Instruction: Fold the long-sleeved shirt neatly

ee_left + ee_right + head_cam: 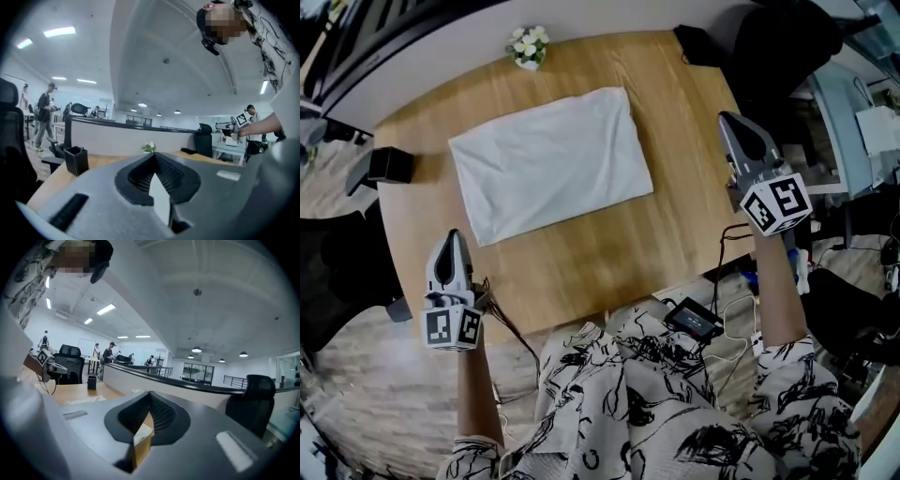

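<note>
Standing by the wooden table (pixel 609 272), I see the long-sleeved shirt (pixel 551 161) lying near the middle of the top as 1 compact white rectangle. No sleeve or collar shows, and it sits a little askew to the table's edges. That shape suggests the folding is done, or very nearly so.

Both tongs are held clear of it, 1 on each side, probably so that nothing drags at the cloth. The left gripper (pixel 450 246) hovers over the near left corner of the table, well apart from the shirt's near edge. Its own view shows the 2 jaws brought together with nothing between them. The right gripper (pixel 729 122) is raised off the table's right edge, also apart from the shirt. Its jaws are likewise closed on nothing, and both tools point roughly level across the room instead of down at the fabric.

A small pot of white flowers (pixel 528 45) stands beyond the shirt's far edge, and a black pen holder (pixel 390 165) sits at the table's left corner. Neither touches the shirt.
</note>
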